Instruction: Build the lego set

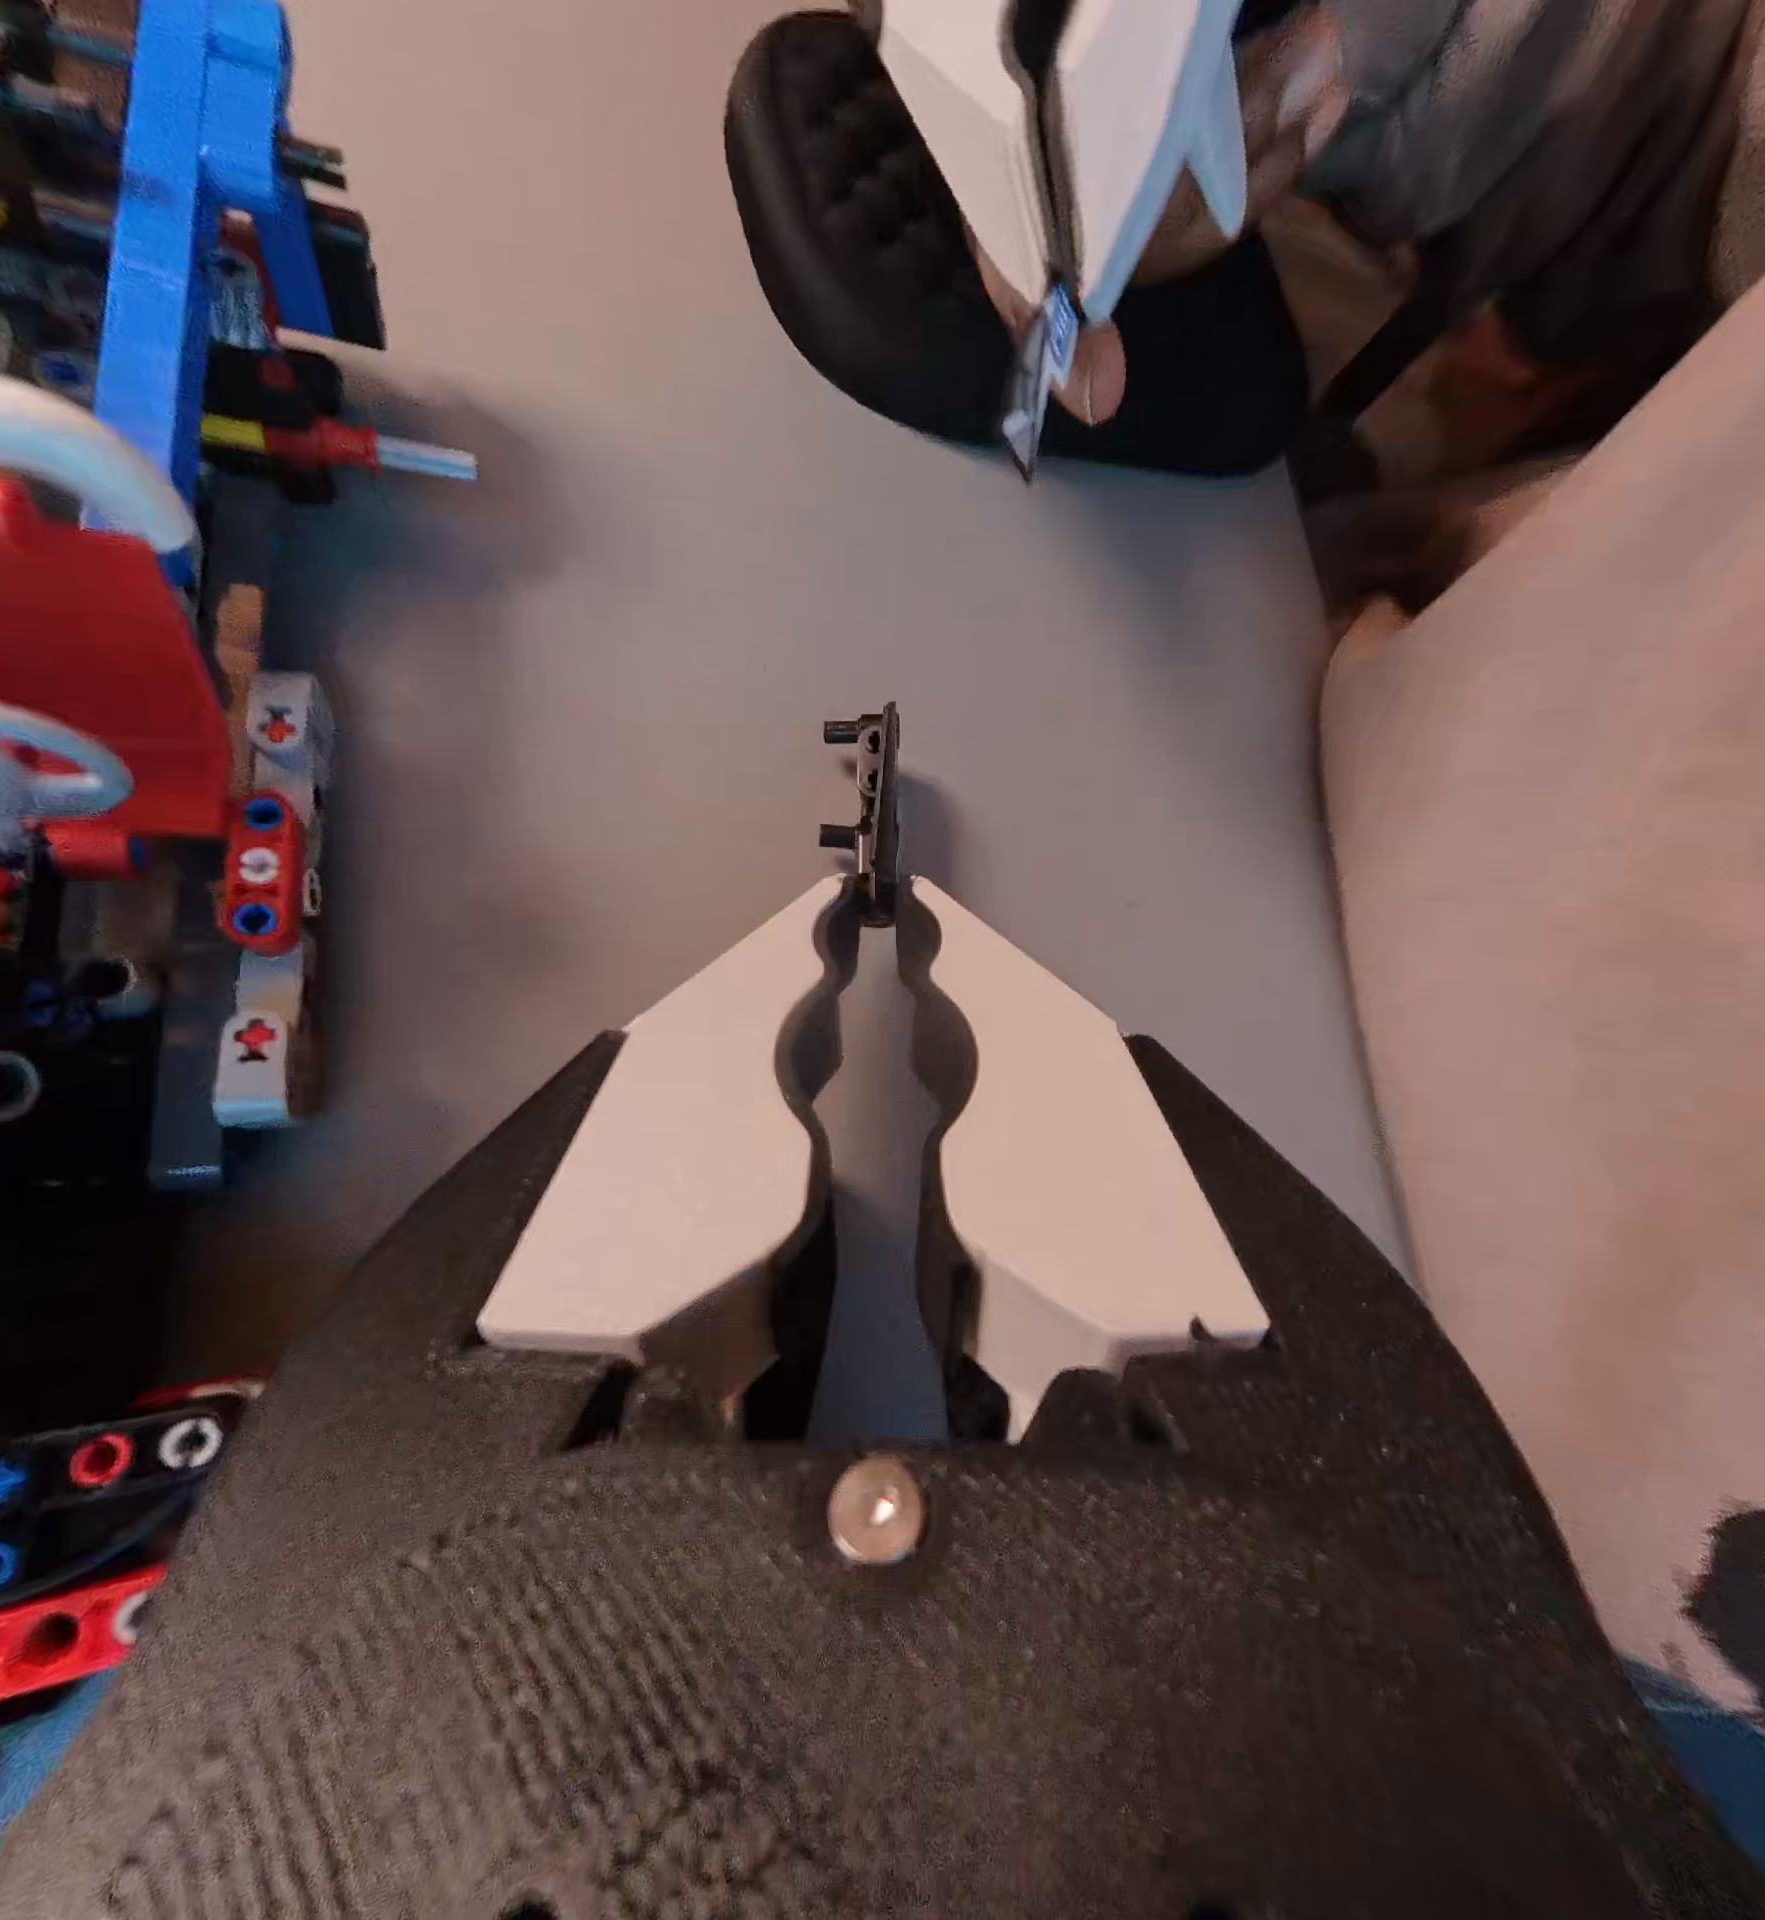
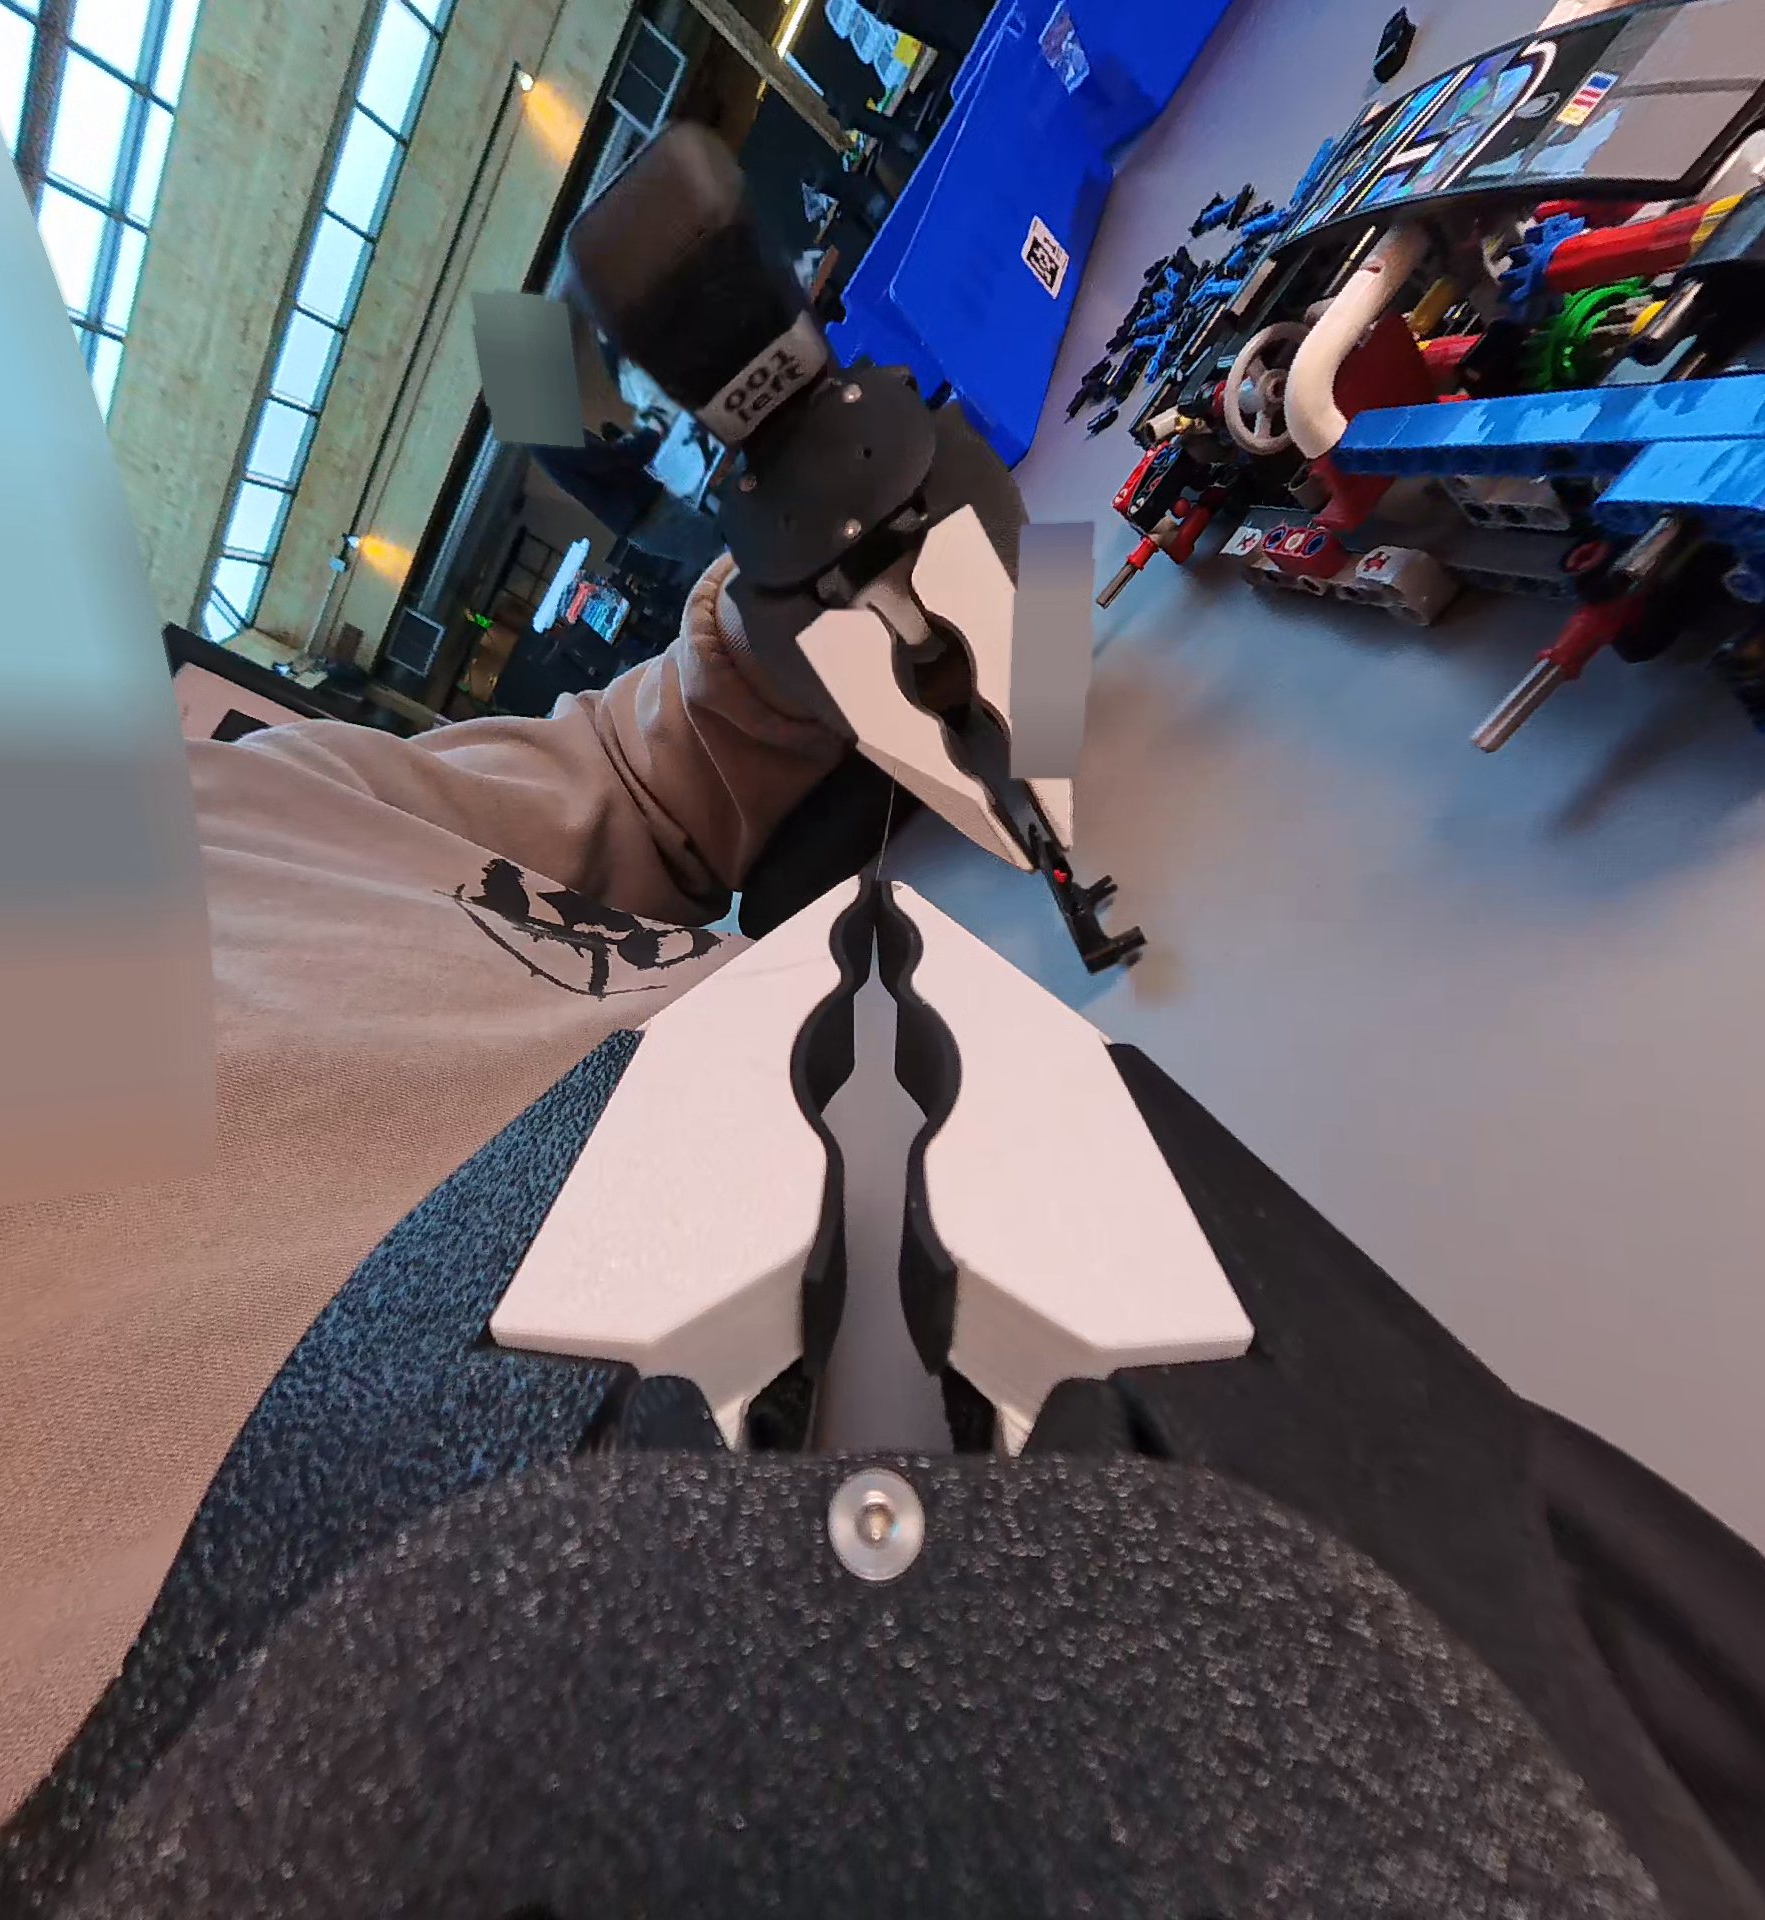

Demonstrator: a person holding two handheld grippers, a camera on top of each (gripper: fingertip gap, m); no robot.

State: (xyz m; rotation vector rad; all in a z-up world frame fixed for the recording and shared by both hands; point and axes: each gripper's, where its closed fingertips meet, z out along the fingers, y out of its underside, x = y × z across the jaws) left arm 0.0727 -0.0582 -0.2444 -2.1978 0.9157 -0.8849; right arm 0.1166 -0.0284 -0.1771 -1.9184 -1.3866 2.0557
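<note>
- My left gripper (image 1: 876, 902) has its jaws pinched tight on a small black lego piece (image 1: 876, 795).
- The piece sticks straight out past the tips. It has little black pegs pointing to the left.
- In my right wrist view I see the same left gripper (image 2: 1023, 831) farther off, tilted down, with the black lego piece (image 2: 1091, 920) poking out of it above the grey table (image 2: 1377, 1039). I cannot tell if the piece touches the table.
- My right gripper (image 2: 876, 894) has its jaws almost closed. Only a thin gap shows at the tips, and I see nothing held there.
- In my left wrist view the right gripper (image 1: 1039, 405) shows at the far side, blurry. I cannot tell from there what its jaws are doing.
- The big lego model (image 2: 1543, 457) sits on the far right of the table in my right wrist view. It has blue beams, red parts, a white curved tube and a small wheel.
- In my left wrist view the lego model (image 1: 109, 644) is along the left edge.
- A pile of small loose pieces (image 2: 1179, 301) lies past the model, near a blue bin (image 2: 971, 208).
- A tan sleeve (image 2: 587, 790) reaches to the left gripper.
</note>
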